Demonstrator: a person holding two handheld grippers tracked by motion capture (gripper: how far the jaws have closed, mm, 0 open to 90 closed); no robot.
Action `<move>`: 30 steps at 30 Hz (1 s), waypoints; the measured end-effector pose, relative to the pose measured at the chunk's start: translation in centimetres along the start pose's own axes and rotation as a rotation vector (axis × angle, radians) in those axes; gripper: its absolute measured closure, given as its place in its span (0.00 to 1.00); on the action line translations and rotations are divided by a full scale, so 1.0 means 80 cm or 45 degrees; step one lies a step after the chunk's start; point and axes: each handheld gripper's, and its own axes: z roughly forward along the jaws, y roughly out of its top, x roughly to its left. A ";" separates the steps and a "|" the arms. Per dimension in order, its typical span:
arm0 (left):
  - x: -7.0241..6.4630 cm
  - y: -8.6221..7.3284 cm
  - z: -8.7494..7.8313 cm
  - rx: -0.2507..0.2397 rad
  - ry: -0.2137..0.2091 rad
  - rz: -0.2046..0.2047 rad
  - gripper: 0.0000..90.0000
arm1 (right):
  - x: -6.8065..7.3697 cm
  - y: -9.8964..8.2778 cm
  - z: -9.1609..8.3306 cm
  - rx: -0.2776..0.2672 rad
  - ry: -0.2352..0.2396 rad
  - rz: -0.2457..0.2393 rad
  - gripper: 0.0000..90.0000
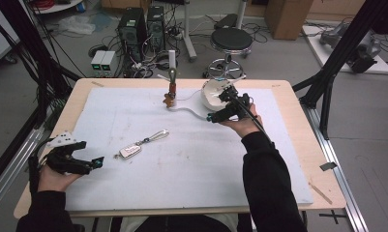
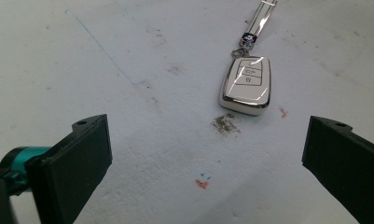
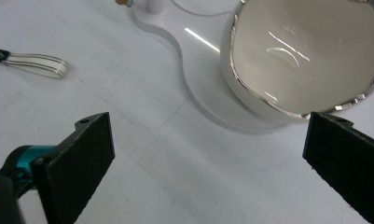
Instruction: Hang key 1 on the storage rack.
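Observation:
A white car key fob (image 1: 130,151) with a silver-edged strap (image 1: 156,136) lies on the white mat, left of centre. My left gripper (image 1: 91,153) rests at the mat's left edge, open, with nothing between its jaws. From the left gripper view the key fob (image 2: 246,84) lies ahead and slightly right of my gripper (image 2: 208,163). A glossy white bowl (image 1: 212,94) sits on a curved white base at the far middle. My right gripper (image 1: 218,105) hovers open just in front of it. The right gripper view has the bowl (image 3: 306,51) close ahead at the right, above the open gripper (image 3: 208,163).
A short post with a brown figure (image 1: 171,95) rises from the far end of the curved base (image 3: 208,88). The strap (image 3: 35,63) lies off to the left in the right gripper view. The wooden table's rim (image 1: 298,145) borders the mat. A stool (image 1: 231,41) and computers stand beyond.

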 end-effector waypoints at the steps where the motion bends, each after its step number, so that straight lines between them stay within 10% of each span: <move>1: 0.000 0.000 0.000 -0.001 -0.001 0.000 0.02 | -0.002 -0.004 0.000 0.001 0.004 0.010 0.01; 30: -0.001 -0.002 0.001 0.008 0.006 0.001 0.02 | -0.020 -0.108 -0.023 -0.068 -0.005 0.086 0.01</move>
